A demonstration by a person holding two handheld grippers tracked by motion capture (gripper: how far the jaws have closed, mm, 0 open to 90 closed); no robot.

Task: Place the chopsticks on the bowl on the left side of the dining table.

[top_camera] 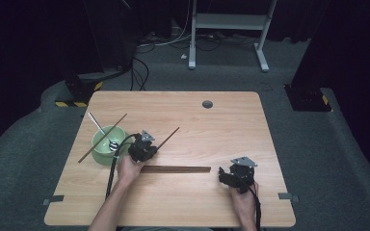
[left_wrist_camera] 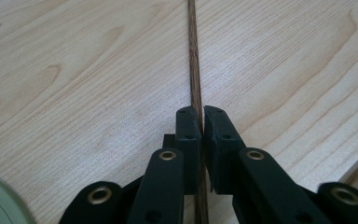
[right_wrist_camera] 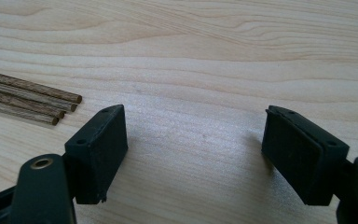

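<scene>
Now left gripper (left_wrist_camera: 201, 116) pinches thin brown stick (left_wrist_camera: 195, 70) between pressed-together jaws, low on table (top_camera: 212, 120) beside green bowl (top_camera: 107, 139) (spoon (top_camera: 101, 130) and another stick (top_camera: 102, 138) rest on bowl). Held stick runs long and straight, away past jaw tips. Right gripper (right_wrist_camera: 193, 144) jaws spread wide, nothing between, bare wood below. Bundle of sticks (right_wrist_camera: 28, 95) lies near, ends just beside one jaw. Lots of open table far side; near edge close to hands.
</scene>
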